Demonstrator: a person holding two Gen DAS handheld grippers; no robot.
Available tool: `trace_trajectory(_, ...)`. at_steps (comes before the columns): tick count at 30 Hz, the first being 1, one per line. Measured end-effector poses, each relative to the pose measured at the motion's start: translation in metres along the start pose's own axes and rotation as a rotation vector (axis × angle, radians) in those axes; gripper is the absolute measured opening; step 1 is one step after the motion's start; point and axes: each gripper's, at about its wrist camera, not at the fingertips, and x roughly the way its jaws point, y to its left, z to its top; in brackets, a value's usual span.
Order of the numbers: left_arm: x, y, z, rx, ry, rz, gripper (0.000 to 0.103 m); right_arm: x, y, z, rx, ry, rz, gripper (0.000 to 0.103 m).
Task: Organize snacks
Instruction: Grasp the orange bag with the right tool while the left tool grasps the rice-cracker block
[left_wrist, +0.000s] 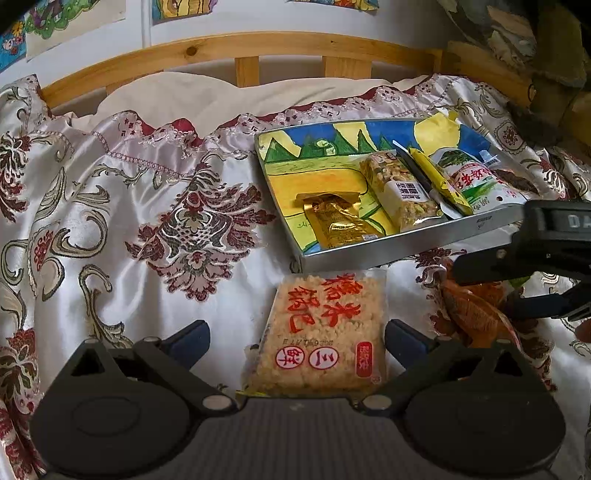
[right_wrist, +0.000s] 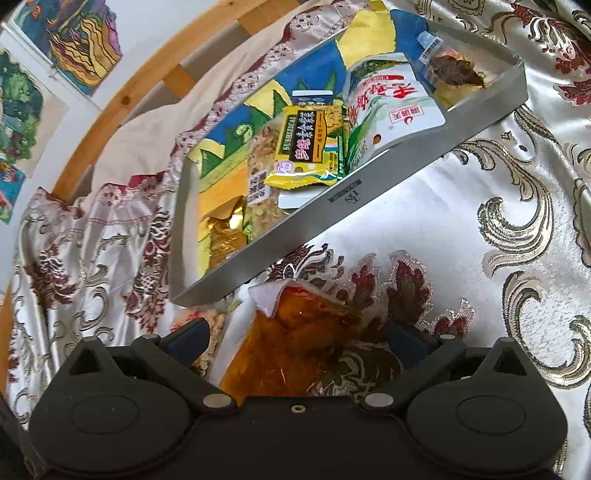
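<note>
A square rice-cracker packet (left_wrist: 325, 332) with red characters lies on the bedspread, between the spread fingers of my open left gripper (left_wrist: 297, 341). Just beyond it sits a metal tray (left_wrist: 369, 251) lined with a coloured drawing. The tray holds a gold packet (left_wrist: 340, 225), a nut bar (left_wrist: 399, 188), a yellow packet (right_wrist: 310, 144), a white-and-green pouch (right_wrist: 391, 107) and a dark snack (right_wrist: 458, 70). An orange clear-wrapped snack (right_wrist: 295, 343) lies in front of the tray wall (right_wrist: 351, 206). My right gripper (right_wrist: 297, 339) is open, one finger on each side of the orange snack.
Everything rests on a satin floral bedspread (left_wrist: 166, 206) with soft folds. A wooden headboard (left_wrist: 240, 48) and a cream pillow (left_wrist: 207, 96) lie beyond the tray. Drawings (right_wrist: 81, 40) hang on the wall. The right gripper's body (left_wrist: 546, 236) hangs over the tray's near right corner.
</note>
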Motion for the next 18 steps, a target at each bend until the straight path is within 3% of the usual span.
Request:
trace_trajectory(3,0.000,-0.001,0.001,0.008,-0.001,0.002,0.102,0.005,0.005,-0.003,-0.020,0.007,-0.027,0.099)
trace_trajectory(6,-0.001,-0.003,0.001,0.022,-0.001,-0.001,0.102,0.003,0.006,-0.007,-0.054,-0.003,-0.060,0.086)
trace_trajectory(8,-0.001,-0.004,0.001,0.037,0.002,-0.021,0.102,0.000,0.001,-0.009,-0.076,-0.003,-0.038,0.074)
trace_trajectory(11,0.002,-0.007,0.001,0.055,0.009,-0.053,0.102,-0.006,-0.009,-0.012,-0.109,0.023,0.003,0.063)
trace_trajectory(18,0.014,-0.014,0.003,0.063,0.045,-0.066,0.099,-0.008,-0.016,-0.015,-0.092,0.047,0.087,0.064)
